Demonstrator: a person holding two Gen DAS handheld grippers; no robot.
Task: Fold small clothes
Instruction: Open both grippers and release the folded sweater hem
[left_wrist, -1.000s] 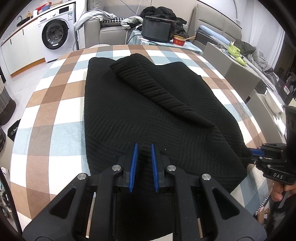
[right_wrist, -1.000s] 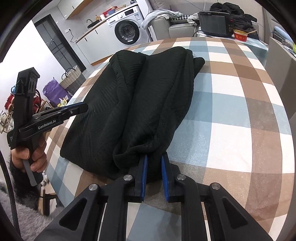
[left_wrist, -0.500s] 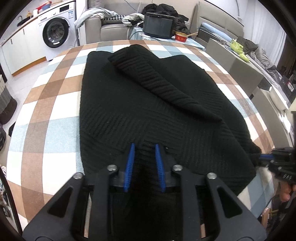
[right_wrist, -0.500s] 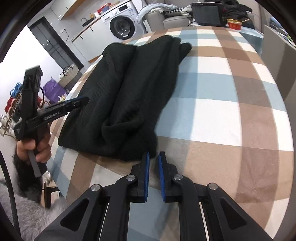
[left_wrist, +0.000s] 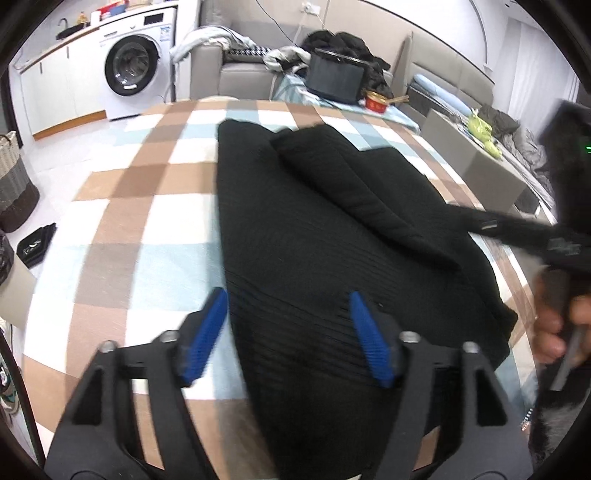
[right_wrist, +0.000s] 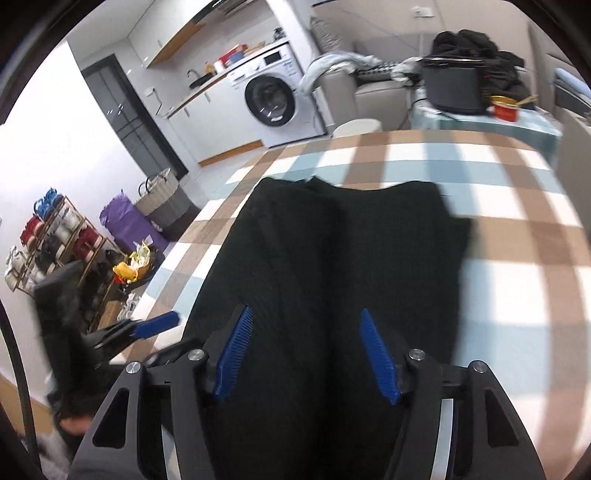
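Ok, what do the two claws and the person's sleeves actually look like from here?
Both are black plastic frames with triangular cut-outs, silver pivot bolts and ribbed blue pads. The left claw and right claw match. The right one's handle unit shows a green light and blurred white lettering. A dark fuzzy sleeve shows below the right hand; a grey fuzzy one by the left.

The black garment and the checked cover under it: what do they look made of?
The black garment looks like thick knit, wool or acrylic: raised ribs run across it, matte, soft rounded folds. The checked table cover looks like smooth woven or coated cloth with printed brown, blue and white squares; motion blur hides its weave, so I cannot tell which.
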